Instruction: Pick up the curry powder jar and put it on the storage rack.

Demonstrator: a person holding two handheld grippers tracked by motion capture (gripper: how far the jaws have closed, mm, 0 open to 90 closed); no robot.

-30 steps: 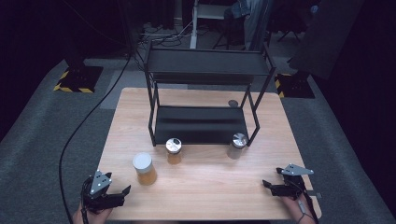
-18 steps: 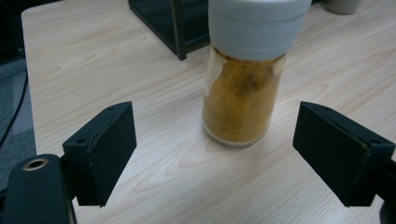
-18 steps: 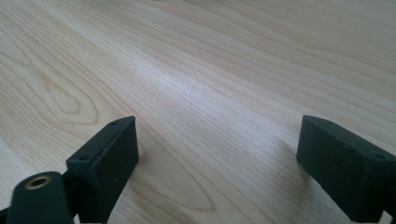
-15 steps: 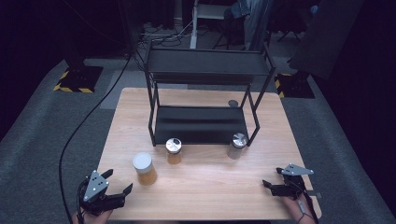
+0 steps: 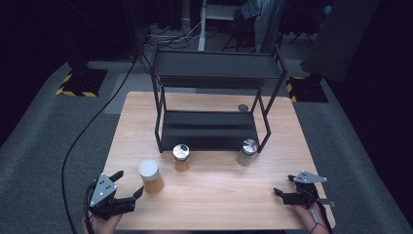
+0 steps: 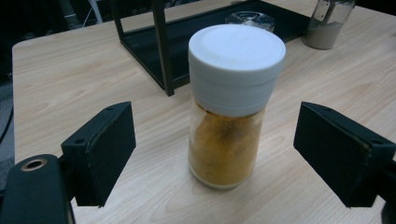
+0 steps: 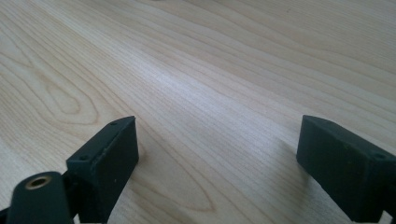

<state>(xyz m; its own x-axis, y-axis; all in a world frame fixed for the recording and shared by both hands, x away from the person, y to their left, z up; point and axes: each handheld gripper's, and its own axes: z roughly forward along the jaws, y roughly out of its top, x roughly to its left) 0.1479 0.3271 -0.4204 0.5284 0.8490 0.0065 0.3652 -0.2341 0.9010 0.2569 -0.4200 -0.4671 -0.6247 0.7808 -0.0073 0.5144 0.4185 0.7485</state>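
A jar of orange powder with a white lid stands upright on the wooden table, near its front left. My left gripper is open just left of it. In the left gripper view the jar stands between the two spread jaws and a little beyond them, touching neither. My right gripper rests open at the front right, with bare wood between its jaws.
A black two-tier rack stands at the middle back. Two silver-lidded jars stand in front of it, one left and one right. A small round object sits behind the rack.
My left gripper has shifted slightly and turned its open jaws toward the white-lidded jar. The right gripper has not moved.
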